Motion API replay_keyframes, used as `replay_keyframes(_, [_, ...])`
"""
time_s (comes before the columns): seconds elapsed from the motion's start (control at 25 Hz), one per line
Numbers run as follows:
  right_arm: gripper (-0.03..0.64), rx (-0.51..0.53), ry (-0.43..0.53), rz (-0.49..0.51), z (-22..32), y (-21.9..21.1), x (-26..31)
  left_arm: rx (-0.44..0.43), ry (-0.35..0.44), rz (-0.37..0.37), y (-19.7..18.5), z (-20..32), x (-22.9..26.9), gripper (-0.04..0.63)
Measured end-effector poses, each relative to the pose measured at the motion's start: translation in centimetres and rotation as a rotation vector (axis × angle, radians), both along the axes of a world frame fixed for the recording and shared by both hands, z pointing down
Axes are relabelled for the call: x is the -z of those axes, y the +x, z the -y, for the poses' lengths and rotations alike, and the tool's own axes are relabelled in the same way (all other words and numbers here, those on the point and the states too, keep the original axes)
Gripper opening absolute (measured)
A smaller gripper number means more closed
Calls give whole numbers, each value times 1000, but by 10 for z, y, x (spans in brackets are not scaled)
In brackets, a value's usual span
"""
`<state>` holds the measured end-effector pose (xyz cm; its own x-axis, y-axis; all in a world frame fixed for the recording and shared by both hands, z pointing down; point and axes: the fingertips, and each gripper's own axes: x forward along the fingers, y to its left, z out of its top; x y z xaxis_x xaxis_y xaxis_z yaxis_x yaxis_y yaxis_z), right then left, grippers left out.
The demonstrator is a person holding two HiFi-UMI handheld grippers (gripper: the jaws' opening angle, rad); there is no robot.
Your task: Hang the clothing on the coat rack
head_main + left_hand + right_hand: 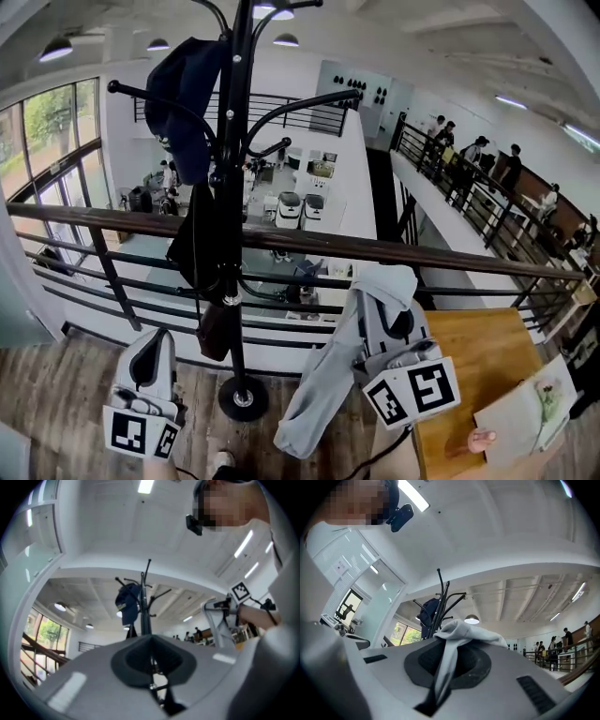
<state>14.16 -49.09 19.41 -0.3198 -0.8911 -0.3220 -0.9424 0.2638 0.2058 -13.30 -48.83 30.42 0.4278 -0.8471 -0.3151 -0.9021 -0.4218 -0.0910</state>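
My right gripper (pixel 386 323) is clenched on a fold of the grey garment (pixel 323 384), which drapes over its tips and hangs down along its left side. The coat rack (pixel 234 187) stands ahead and to the left of it, between my two grippers, with a dark blue garment (pixel 187 103) on an upper hook. My left gripper (pixel 153 356) has its jaws together with nothing between them, just left of the rack's base.
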Motion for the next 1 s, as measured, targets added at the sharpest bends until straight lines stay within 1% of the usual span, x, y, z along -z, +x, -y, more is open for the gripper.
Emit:
replay_keyframes(0.2, [11,-80,19,-48,43,-6,35,-46,18,2,-16,48,10,6])
replay_keyframes(0.4, [11,-145,31,-67,71,-4,74,-88,36,35,-22,81,24,6])
replay_keyframes(0.64, [11,-252,34,-116,115,-3,96,-152,50,44,-33,126,15,6])
replay_keyframes(1.0, [11,-398,13,-220,151,7,148,-208,51,32,-40,157,14,6])
